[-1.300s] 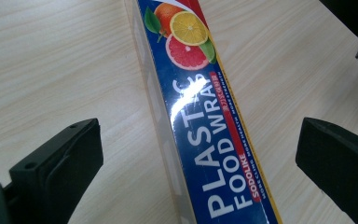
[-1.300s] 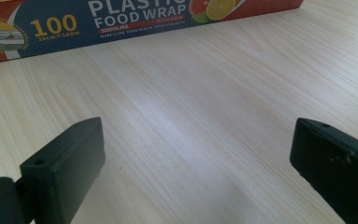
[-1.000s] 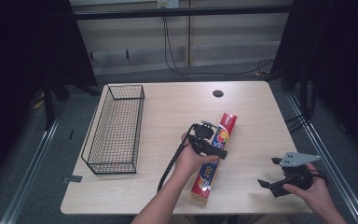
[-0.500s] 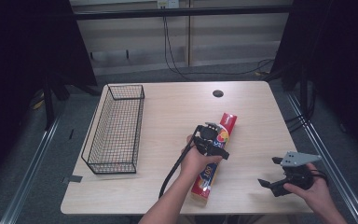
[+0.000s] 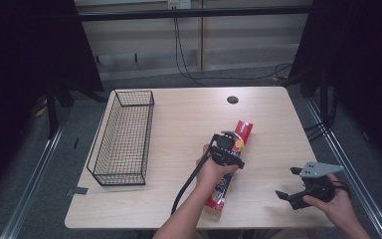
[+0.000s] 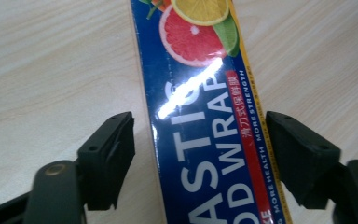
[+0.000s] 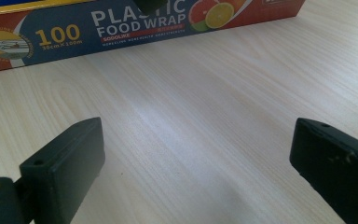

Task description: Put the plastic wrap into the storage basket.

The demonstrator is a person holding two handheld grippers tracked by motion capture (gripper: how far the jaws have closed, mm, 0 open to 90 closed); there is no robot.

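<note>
The left gripper straddles the plastic food wrap box across its long axis, jaws spread, not yet pinching; the right gripper, also spread, sits well apart.

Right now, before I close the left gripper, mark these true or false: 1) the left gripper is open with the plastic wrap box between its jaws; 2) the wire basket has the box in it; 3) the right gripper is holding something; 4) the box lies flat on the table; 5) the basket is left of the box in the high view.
1) True: the left gripper is open, one jaw on each side of the plastic wrap box.
2) False: the wire basket holds nothing; the box lies on the table.
3) False: the right gripper is open over bare tabletop.
4) True.
5) True.
</note>
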